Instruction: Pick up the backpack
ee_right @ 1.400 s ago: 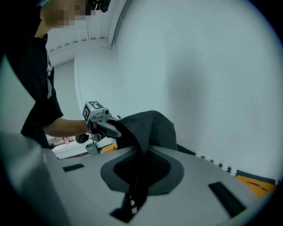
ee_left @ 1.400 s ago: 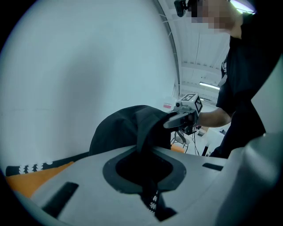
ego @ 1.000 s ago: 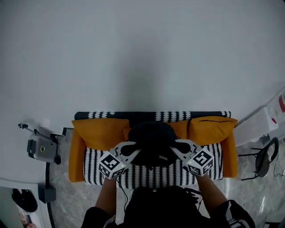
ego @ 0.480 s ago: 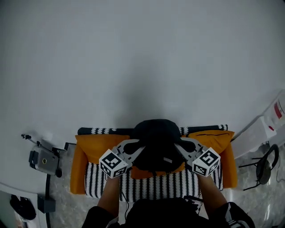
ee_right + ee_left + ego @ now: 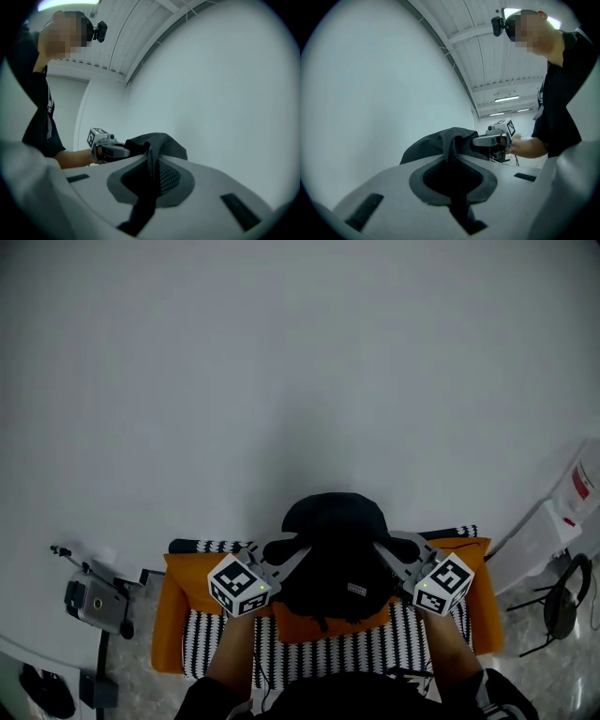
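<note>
1. Up in front of the white wall, a black backpack, hanging between the two grippers.
2. On its left side, the left gripper, pointing in toward the middle. Jaws almost closed, pinching a black strap of the backpack that runs up out of them.
3. On its right side, the right gripper, pointing in from the other way. Jaws almost closed too, pinching another black strap of the backpack.
4. Round top of the backpack poking up just past both pairs of jaws, in the gap between the two grippers.
5. Both grippers about level, facing each other, each one showing in the other's view behind the bag.
6. Below the backpack, a sofa with a black and white pattern and orange cushions.
7. Bottom of the backpack over the middle orange cushion in the head view. Cannot tell from above if touching or apart.
8. Behind each gripper, a bare arm reaching in from the bottom of the head view.
9. On the floor left of the sofa, a small camera on a stand, well apart from the backpack.
</note>
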`<action>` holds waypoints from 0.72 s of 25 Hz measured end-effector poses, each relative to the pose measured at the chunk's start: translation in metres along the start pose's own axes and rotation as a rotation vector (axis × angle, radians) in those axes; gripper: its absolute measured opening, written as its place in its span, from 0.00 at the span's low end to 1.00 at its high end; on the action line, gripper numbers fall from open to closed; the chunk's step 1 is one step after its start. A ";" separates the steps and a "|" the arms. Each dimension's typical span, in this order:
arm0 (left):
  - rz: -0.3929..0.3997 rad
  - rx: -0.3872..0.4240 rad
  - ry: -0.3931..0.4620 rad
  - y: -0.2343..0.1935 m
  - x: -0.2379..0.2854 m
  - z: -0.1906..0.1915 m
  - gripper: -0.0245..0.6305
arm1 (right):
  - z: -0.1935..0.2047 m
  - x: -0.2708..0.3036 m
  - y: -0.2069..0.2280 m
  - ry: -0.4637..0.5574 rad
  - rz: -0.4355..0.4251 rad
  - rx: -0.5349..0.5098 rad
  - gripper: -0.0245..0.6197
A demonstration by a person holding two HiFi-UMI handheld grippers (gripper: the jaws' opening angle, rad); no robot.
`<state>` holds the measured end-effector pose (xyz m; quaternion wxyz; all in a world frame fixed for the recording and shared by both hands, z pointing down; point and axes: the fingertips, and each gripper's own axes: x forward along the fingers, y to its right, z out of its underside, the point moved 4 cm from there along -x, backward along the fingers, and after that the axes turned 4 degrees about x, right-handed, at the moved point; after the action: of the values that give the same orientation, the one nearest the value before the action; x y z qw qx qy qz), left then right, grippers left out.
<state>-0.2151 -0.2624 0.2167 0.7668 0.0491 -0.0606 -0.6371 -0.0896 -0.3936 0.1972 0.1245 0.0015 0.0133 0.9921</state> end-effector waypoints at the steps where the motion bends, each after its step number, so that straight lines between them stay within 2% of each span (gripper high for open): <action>1: 0.003 0.011 0.005 0.000 0.002 -0.006 0.09 | -0.005 -0.002 0.000 0.008 0.000 -0.014 0.09; 11: 0.032 0.086 0.063 0.010 0.018 -0.063 0.09 | -0.060 -0.026 0.006 0.087 0.014 -0.141 0.09; 18: 0.055 0.111 0.080 0.015 0.035 -0.088 0.09 | -0.084 -0.043 0.015 0.116 0.021 -0.180 0.09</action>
<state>-0.1804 -0.2944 0.1326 0.7819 0.1153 -0.0664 -0.6090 -0.0523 -0.4208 0.1133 0.1128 -0.0668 -0.0689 0.9890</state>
